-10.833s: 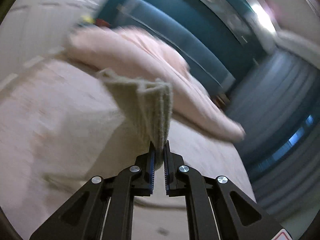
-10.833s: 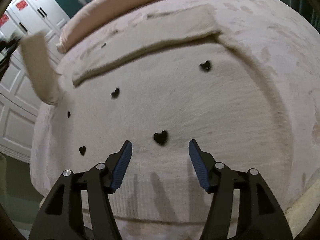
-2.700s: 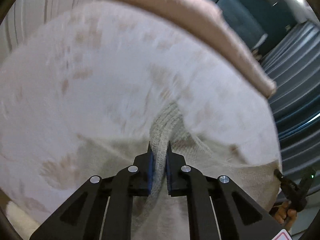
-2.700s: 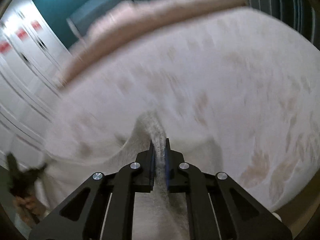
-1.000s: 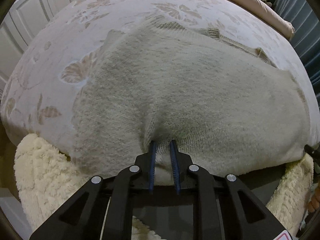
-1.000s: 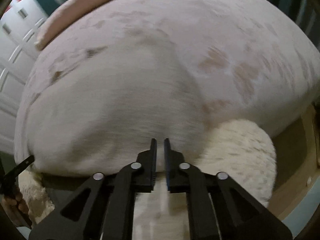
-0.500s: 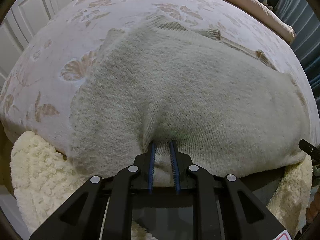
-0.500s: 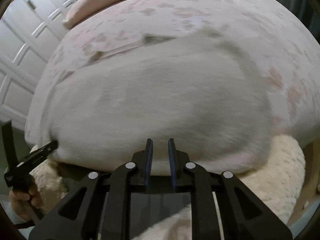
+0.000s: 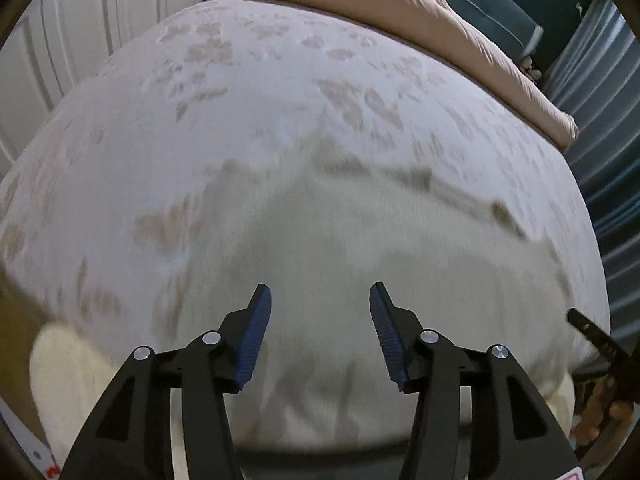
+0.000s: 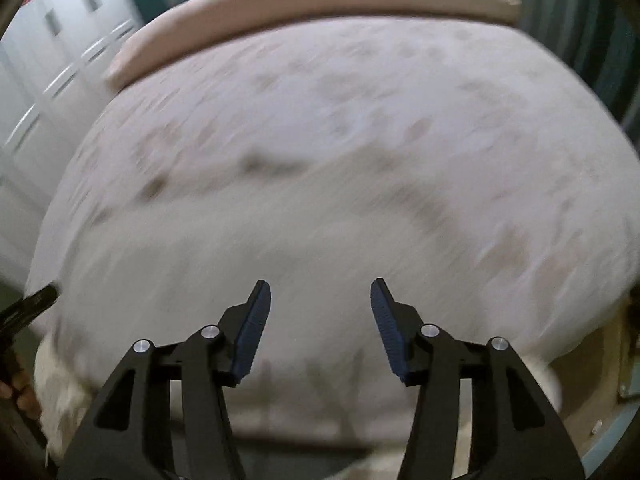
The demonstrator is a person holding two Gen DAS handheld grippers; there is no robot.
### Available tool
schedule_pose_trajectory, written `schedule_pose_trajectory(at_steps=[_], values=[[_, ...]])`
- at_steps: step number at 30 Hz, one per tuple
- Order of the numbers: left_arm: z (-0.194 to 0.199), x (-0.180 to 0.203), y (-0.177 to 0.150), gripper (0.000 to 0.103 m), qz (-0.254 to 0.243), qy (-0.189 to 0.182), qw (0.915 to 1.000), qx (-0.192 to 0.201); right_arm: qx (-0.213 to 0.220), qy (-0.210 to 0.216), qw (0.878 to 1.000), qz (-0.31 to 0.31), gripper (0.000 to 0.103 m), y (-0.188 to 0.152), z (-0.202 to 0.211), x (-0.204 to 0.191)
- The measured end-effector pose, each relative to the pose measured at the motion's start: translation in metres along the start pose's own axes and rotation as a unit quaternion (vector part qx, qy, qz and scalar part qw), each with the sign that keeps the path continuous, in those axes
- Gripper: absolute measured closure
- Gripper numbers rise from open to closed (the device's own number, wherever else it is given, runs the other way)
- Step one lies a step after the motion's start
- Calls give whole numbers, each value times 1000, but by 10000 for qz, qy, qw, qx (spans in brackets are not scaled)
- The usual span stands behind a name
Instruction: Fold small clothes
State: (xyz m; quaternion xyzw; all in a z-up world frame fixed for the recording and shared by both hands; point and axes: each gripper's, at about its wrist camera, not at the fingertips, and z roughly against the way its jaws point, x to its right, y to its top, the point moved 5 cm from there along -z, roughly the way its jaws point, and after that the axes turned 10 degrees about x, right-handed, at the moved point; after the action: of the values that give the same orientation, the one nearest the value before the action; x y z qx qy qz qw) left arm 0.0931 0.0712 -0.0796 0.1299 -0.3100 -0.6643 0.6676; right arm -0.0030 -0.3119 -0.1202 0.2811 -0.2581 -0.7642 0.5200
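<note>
Both grippers, left gripper [image 9: 320,300] and right gripper [image 10: 320,296], have let go: jaws opening, nothing between them, where they pinched the hem before. Beige knit sweater [image 9: 340,264] lies flat on the bed [image 9: 260,92], near its foot edge.

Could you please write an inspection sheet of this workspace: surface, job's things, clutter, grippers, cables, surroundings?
Surface: bed with leaf-patterned cover.
Job's things: beige knit garment spread flat near the bed's front edge; blurred.
Clutter: pink duvet rolled along the far side; fluffy cream rug below the bed edge.
Grippers: left gripper and right gripper both opening, nothing between the pads.
Cables: nothing seen.
Surroundings: white panelled doors, blue-grey curtains.
</note>
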Motion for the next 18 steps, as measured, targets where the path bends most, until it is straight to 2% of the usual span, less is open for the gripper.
schedule_pose_trajectory(at_steps=[3, 4, 5, 7, 9, 10, 11, 12, 13, 14, 16, 18], values=[[-29, -4, 25, 47, -24, 192, 9998, -16, 37, -216, 9985, -504, 47, 33, -28, 38], [-42, -5, 31, 42, -28, 249, 9997, -50, 44, -279, 9977, -623, 46, 40, -35, 46], [-54, -7, 34, 41, -15, 329, 9993, -172, 24, -332, 9969, -711, 44, 48, -48, 54], [-71, -15, 35, 41, 139, 255, 9988, -385, -100, -299, 9959, -843, 44, 51, -62, 64], [-79, -18, 38, 42, 276, 285, 9985, -375, -249, -163, 9944, -1011, 45, 51, -77, 71], [-80, -16, 40, 43, 258, 249, 9989, -318, -359, -94, 9936, -1067, 66, 47, -85, 70], [-80, -13, 42, 66, 146, 263, 9992, -279, -506, -12, 9942, -953, 95, 45, -93, 65], [-80, -11, 43, 83, 61, 289, 9992, -276, -515, 15, 9949, -870, 94, 44, -90, 58], [-80, -10, 47, 94, 20, 303, 9992, -264, -378, 45, 9959, -824, 95, 47, -84, 54], [-76, -9, 51, 99, 38, 290, 9994, -182, -129, 131, 9967, -790, 95, 54, -73, 50], [-69, -10, 61, 100, 140, 229, 9996, 23, 316, 203, 9956, -863, 95, 67, -50, 48], [-71, -14, 66, 100, 219, 272, 9994, 40, 493, 211, 9928, -1072, 95, 70, -47, 56]])
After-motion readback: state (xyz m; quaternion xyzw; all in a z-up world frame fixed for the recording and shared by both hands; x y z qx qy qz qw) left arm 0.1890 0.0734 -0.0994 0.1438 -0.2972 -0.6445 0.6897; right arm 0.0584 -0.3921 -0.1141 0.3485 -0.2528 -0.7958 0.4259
